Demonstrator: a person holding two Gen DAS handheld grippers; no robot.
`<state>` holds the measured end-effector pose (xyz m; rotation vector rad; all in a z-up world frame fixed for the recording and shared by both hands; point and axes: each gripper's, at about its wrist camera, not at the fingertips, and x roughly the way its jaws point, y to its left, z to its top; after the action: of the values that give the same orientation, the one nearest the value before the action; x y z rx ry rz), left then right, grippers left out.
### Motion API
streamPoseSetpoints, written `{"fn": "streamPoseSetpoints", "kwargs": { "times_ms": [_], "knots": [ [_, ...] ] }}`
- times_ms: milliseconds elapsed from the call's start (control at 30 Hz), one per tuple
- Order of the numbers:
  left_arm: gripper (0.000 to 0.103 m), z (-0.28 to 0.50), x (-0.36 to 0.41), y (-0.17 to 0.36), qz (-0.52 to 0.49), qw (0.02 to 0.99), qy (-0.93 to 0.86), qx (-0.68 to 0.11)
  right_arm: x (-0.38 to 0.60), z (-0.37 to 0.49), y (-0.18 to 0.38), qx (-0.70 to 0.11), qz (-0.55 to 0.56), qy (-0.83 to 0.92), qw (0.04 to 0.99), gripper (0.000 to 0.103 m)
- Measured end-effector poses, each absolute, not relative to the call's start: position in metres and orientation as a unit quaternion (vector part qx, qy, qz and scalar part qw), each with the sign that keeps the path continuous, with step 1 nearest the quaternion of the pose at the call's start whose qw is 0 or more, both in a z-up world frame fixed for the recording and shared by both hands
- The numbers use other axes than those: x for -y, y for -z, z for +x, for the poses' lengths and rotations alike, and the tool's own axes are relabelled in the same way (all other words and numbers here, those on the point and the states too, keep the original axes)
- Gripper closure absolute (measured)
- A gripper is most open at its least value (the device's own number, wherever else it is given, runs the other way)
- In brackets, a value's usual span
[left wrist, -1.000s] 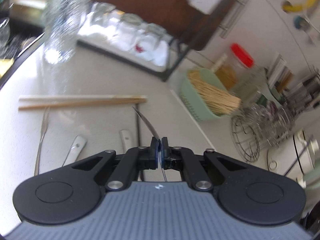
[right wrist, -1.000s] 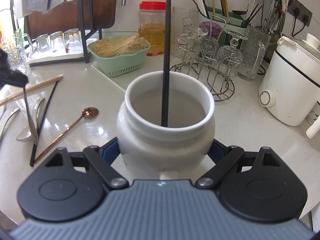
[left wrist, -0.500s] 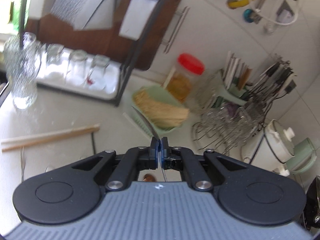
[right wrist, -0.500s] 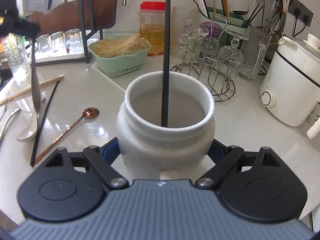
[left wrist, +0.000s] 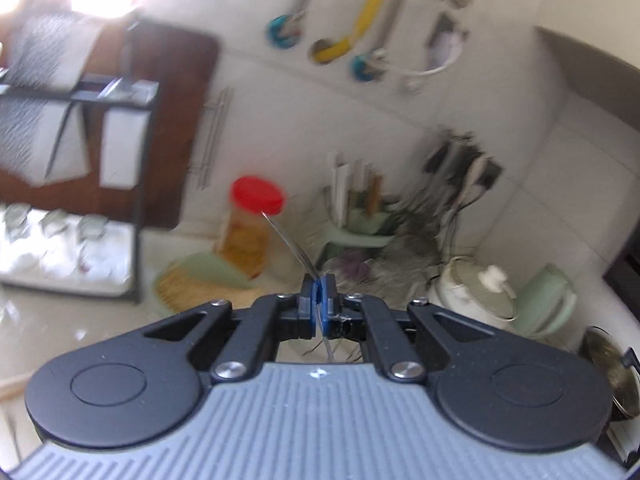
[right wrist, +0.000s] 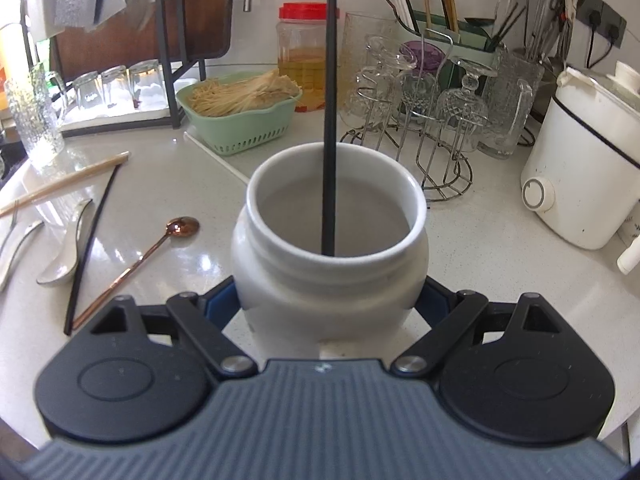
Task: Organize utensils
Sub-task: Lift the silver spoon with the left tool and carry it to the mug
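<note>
Two grips are noted: the white jar [right wrist: 330,240] is clamped steady by the right gripper [right wrist: 328,304], while a thin metal utensil [left wrist: 294,246] is pinched in the left gripper [left wrist: 319,294], apparently for insertion.

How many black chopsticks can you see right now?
2. One black chopstick stands upright in the white jar; the other black chopstick lies flat on the counter left of the jar, beside the copper spoon. More may be hidden.

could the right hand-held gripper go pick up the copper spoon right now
Probably not: the right hand-held gripper is closed around the white ceramic jar. The copper spoon lies uncovered on the counter, but the jar would need releasing first.
</note>
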<state>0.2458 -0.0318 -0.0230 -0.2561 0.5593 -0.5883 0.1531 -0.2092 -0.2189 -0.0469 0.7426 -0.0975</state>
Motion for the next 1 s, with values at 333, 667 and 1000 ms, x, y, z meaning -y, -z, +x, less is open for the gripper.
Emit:
{"fn": "streamPoseSetpoints", "kwargs": {
  "times_ms": [333, 667, 1000],
  "knots": [
    [0.1, 0.241, 0.068, 0.011, -0.116, 0.895, 0.346, -0.255, 0.209, 0.153, 0.22, -0.358, -0.028, 0.042, 0.932, 0.011],
    [0.1, 0.233, 0.114, 0.033, -0.046, 0.882, 0.388, -0.262, 0.209, 0.153, 0.221, -0.353, -0.03, 0.037, 0.934, 0.011],
    [0.1, 0.221, 0.137, 0.078, 0.035, 0.876, 0.4, -0.267, 0.21, 0.152, 0.221, -0.351, -0.03, 0.034, 0.935, 0.011]
  ]
}}
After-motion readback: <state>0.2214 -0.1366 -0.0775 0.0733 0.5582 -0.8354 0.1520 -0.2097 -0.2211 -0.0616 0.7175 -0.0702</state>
